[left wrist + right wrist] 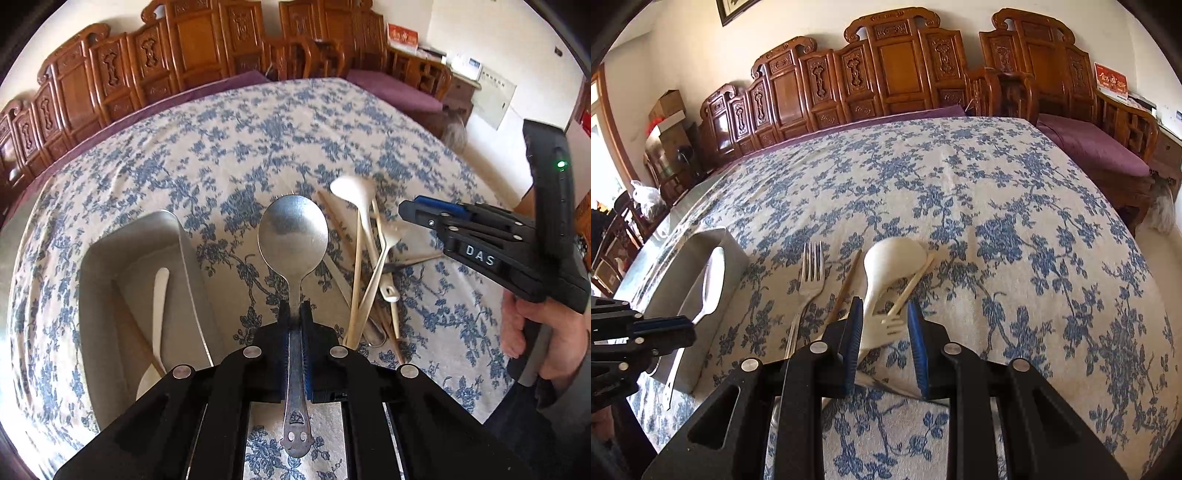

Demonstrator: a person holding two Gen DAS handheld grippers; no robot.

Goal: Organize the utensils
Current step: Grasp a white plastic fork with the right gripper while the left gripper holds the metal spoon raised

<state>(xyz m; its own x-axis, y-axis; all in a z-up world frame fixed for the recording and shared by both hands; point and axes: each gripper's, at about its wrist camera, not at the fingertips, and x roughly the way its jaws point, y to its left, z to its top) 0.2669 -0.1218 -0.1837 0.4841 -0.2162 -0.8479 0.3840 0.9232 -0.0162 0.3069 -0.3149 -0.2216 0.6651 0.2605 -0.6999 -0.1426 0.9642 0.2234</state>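
My left gripper [294, 310] is shut on the handle of a metal spoon [293, 236], held above the cloth just right of the grey tray [99, 280]; the spoon also shows in the right wrist view [713, 284]. The tray holds a white spoon [159, 317] and a chopstick. A pile of utensils lies to the right: a white plastic spoon [892, 258], a white plastic fork [892, 325], chopsticks [846, 284] and a metal fork [809, 280]. My right gripper [882, 314] is open above the white spoon and fork, its fingers on either side of them.
The table wears a blue floral cloth [997, 206]. Carved wooden chairs [886, 74] with purple cushions line the far side. The right gripper and the hand on it show at the right of the left wrist view [480, 243].
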